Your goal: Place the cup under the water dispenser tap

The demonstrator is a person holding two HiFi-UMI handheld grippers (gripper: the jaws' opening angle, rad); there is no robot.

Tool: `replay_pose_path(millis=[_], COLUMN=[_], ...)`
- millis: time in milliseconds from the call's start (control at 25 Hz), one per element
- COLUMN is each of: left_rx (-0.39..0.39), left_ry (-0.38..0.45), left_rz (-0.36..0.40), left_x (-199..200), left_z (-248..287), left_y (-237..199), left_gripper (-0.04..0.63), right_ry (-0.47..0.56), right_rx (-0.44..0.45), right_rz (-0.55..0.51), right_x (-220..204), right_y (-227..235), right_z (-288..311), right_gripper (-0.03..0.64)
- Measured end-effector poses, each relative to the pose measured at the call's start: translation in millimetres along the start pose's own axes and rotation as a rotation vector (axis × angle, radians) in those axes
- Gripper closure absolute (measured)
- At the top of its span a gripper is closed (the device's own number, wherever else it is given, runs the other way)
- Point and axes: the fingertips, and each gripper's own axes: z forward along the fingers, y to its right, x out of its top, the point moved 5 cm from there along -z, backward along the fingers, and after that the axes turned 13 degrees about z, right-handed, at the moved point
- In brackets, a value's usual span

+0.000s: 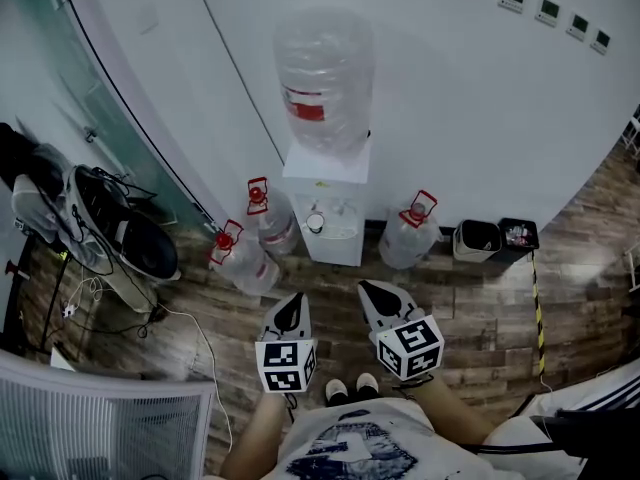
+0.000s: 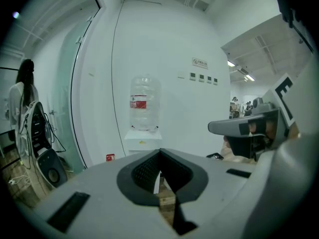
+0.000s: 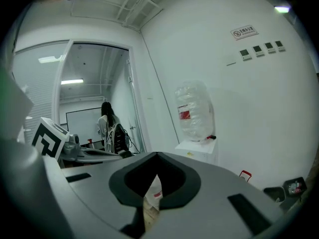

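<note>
The white water dispenser (image 1: 325,208) stands against the wall with a big clear bottle (image 1: 322,78) on top. A small round thing that looks like a cup (image 1: 315,222) sits in its tap niche. Both grippers hang side by side in front of it and well short of it, pointing at it. My left gripper (image 1: 296,299) has its jaws together with nothing between them (image 2: 159,156). My right gripper (image 1: 366,287) also looks shut and empty (image 3: 157,158). The left gripper view shows the dispenser (image 2: 143,141) straight ahead, its niche hidden behind the jaws.
Three spare water bottles (image 1: 235,256) (image 1: 272,220) (image 1: 408,236) stand on the wooden floor beside the dispenser, and two small bins (image 1: 477,238) to its right. Bags and cables (image 1: 110,223) lie at the left by a glass wall. A person (image 2: 22,96) stands far left.
</note>
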Motion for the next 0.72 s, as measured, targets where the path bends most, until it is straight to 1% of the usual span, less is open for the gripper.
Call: replay_pose_path(millis=[120,360,520,720], left_rx=[-0.006,0.007,-0.001,-0.013], left_ry=[-0.006,0.004,0.019,0.009], left_rz=[0.003,0.002,-0.01,-0.003], left_x=[-1.8,-1.9,0.3,-2.3], left_z=[0.3,0.6,0.8,4.2], left_y=[-0.5,-6.4,-9.0,-9.0], left_gripper=[0.545,0.545,0.546,0.545], right_ry=[-0.002,-0.01,-0.016,-0.024], right_rx=[-0.004,-0.011,-0.007,-0.001], right_rz=[0.003,0.006,0.006,0.002], right_x=[-0.5,-3.1,-4.3,-6.2], right_y=[1.9,3.8,3.4,2.8], right_z=[0.9,3.5,5.6,9.6], right_gripper=[0.597,0.597,0.597,0.597])
